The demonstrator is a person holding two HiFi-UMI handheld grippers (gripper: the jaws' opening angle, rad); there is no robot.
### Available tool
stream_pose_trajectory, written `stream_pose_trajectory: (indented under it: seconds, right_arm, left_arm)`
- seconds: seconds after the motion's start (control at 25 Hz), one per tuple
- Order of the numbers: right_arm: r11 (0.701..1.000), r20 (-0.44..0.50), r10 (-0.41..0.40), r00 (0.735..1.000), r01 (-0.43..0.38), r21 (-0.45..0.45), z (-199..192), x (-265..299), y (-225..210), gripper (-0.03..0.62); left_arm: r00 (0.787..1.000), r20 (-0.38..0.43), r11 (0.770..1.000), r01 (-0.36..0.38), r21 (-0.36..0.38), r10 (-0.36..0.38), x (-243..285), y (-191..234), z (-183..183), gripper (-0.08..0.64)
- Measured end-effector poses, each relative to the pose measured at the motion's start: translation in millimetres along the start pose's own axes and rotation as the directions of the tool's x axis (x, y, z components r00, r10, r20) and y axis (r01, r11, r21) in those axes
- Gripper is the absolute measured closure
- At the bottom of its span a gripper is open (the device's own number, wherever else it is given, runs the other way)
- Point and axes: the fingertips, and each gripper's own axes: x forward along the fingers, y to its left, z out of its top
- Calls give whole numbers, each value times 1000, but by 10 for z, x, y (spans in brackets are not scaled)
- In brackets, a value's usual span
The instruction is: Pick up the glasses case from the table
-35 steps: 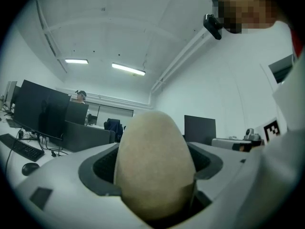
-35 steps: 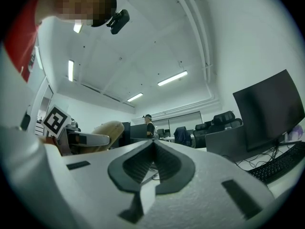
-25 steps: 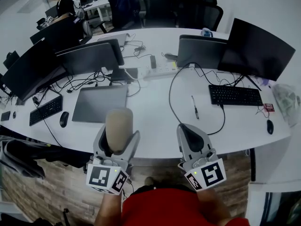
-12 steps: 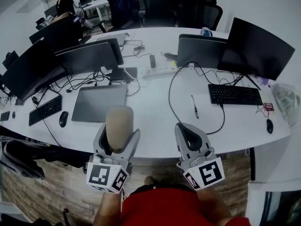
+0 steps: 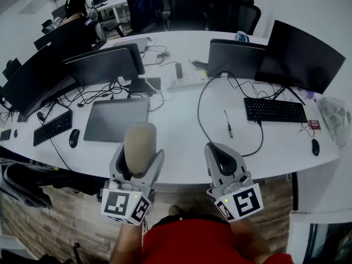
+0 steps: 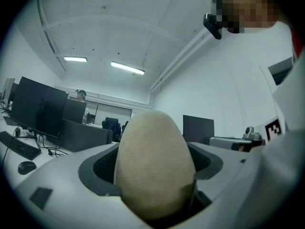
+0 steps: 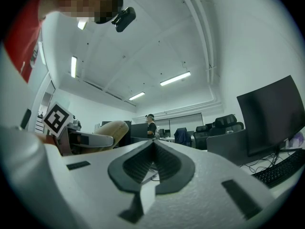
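Note:
The beige, rounded glasses case [image 5: 139, 147] stands up between the jaws of my left gripper [image 5: 137, 161], which is shut on it and held above the near edge of the white table [image 5: 181, 131]. In the left gripper view the case [image 6: 155, 163] fills the gap between the jaws and hides most of what lies beyond. My right gripper [image 5: 220, 159] hangs beside it to the right, shut with nothing in it; its jaws [image 7: 153, 163] meet in the right gripper view, where the case [image 7: 102, 130] shows at the left.
On the table lie a grey laptop [image 5: 116, 120], a pen [image 5: 227, 124], two keyboards [image 5: 275, 111], mice [image 5: 73, 138], several monitors [image 5: 300, 55] and loose cables. Office chairs [image 5: 212, 7] and a seated person [image 5: 74, 7] are behind the table.

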Motion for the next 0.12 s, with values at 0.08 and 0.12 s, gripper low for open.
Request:
stream_pose_trajectory:
  seconds: [0.08,0.12]
  right_arm:
    - [1000,-1,-1,1000,1,0,-1,-2,-13,589]
    - [1000,-1,-1,1000,1,1,-1,-3,-20,589]
  left_arm:
    - [1000,-2,1000,-1,-1,1,6,-3,-3,164]
    - [1000,-3,1000,-1,-2,1,10,-6,-4,164]
